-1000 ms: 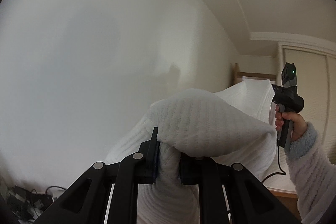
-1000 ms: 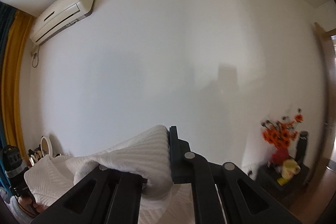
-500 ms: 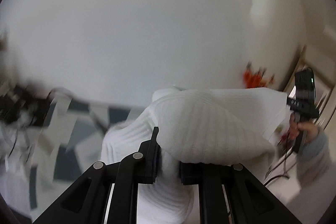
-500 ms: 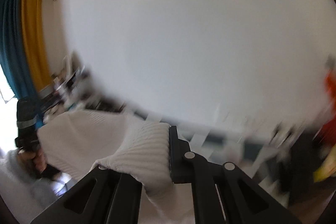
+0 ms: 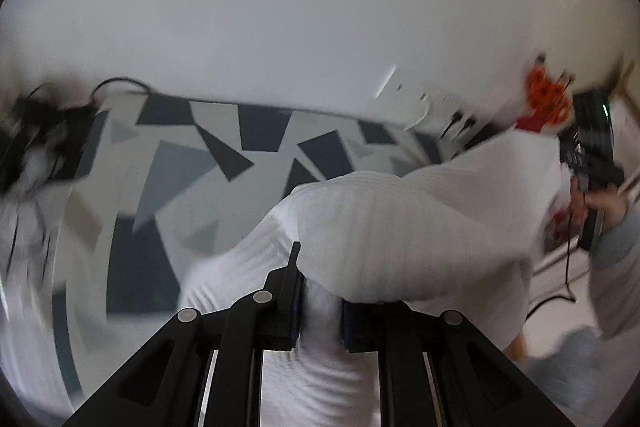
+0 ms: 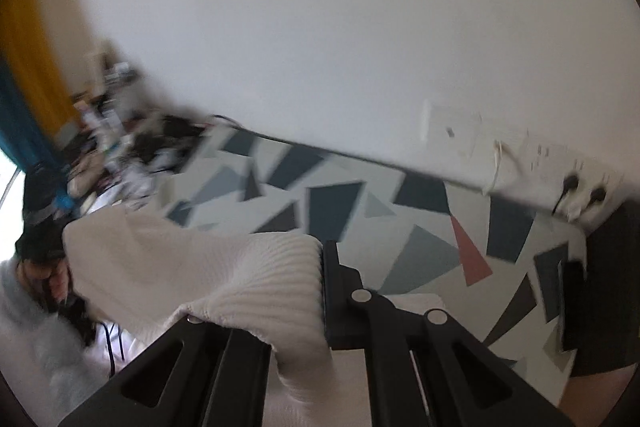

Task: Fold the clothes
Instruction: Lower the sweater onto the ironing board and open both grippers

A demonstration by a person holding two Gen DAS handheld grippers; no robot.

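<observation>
Plain white wall (image 6: 340,27) filling the upper field in both wrist views. Below it, ahead of both tongs, a surface with a grey, navy and white geometric cover (image 5: 224,155); one pink triangle in the right wrist view. Both views motion-blurred.

White ribbed knit garment (image 5: 420,223) stretched between the two tongs, long axis running tong to tong, slack cloth hanging below the pinch points.

Left gripper (image 5: 320,301) clenched on a bunched fold of the garment. Right gripper (image 6: 320,287) likewise clamped on an edge, cloth draping over its left finger.

Orange flowers (image 5: 548,99) ahead-right of the left tongs. Wall sockets (image 6: 580,187) ahead-right of the right tongs. Yellow curtain (image 6: 28,59) far left.

No legible writing or brand.
</observation>
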